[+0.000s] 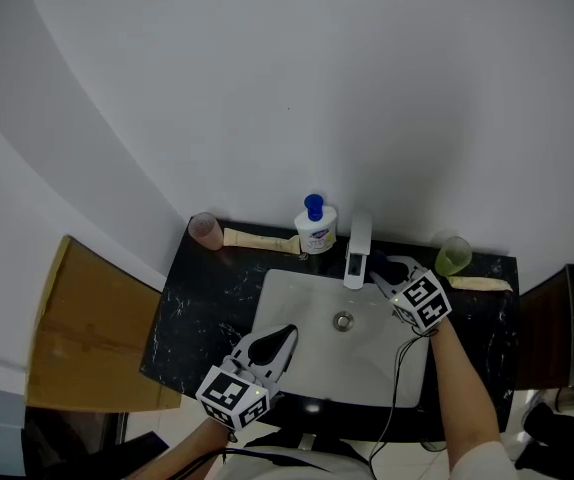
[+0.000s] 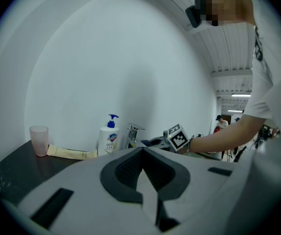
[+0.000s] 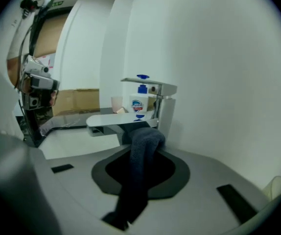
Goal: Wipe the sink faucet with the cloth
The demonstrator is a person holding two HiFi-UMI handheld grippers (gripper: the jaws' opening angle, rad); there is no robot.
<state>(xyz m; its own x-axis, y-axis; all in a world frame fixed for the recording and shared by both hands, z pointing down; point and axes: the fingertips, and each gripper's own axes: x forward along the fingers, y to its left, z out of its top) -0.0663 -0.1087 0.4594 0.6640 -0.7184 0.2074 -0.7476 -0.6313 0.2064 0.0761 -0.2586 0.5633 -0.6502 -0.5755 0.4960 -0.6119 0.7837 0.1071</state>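
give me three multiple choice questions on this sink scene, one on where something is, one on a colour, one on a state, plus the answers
1. In the head view, where does the pink cup stand relative to the soap bottle?
A. to its left
B. to its right
C. in the basin

2. What colour is the soap bottle's pump?
A. red
B. blue
C. yellow

3. What does the right gripper hold between its fingers?
A. nothing
B. a dark cloth
C. a sponge

Answers:
1 A, the cup sits left of the bottle against the wall.
2 B, the pump head is blue in every view.
3 B, the right gripper view shows the fingers shut on the cloth beside the faucet.
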